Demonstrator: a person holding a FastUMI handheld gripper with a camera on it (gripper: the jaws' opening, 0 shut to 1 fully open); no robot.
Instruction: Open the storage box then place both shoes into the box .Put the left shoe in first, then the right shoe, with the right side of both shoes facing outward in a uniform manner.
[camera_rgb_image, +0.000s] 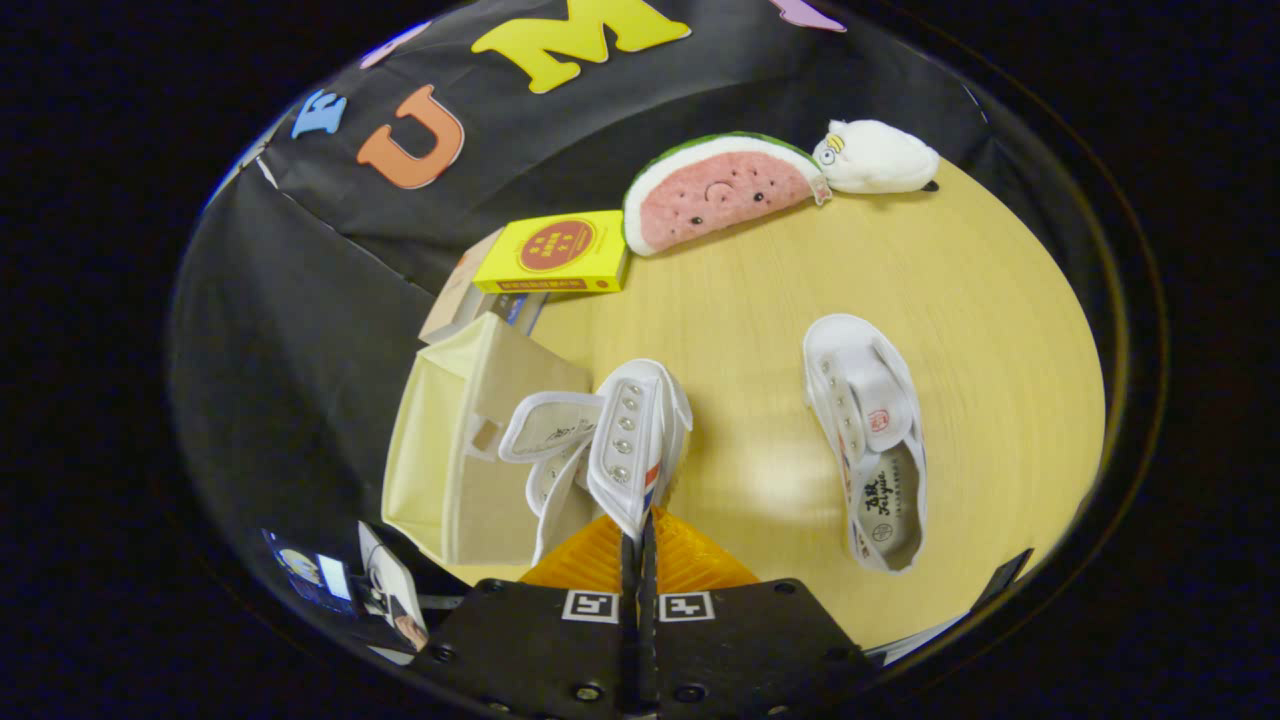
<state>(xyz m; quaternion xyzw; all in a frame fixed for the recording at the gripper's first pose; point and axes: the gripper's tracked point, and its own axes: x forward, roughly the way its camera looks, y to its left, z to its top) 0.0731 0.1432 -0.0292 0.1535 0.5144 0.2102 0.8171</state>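
I have the fingers (637, 535) drawn close together, clamped on the side wall of a white canvas shoe (610, 440), which hangs from them with its row of metal eyelets facing me and its opening turned toward the box. The gap between the fingertips is only a thin slit with the shoe's fabric pinched in it. I cannot tell whether this is the left or the right shoe.

The held shoe sits just ahead of the fingers, at the mouth of the storage box (450, 450), a pale cream fabric box lying open on the table (980, 330). The shoe overlaps the box's near edge; I cannot tell whether any part of it is already inside or only in front of it.

The second white shoe (868, 440) lies flat on the wooden table, well apart from the held one, on the side away from the box, sole down, with its strap across the top and the printed insole showing.

Beyond the box a yellow carton (555, 252) rests on a stack of flat items. Next to it a watermelon-slice plush (715, 190) leans against the booth's black cloth wall, touching a small white plush toy (878, 157).
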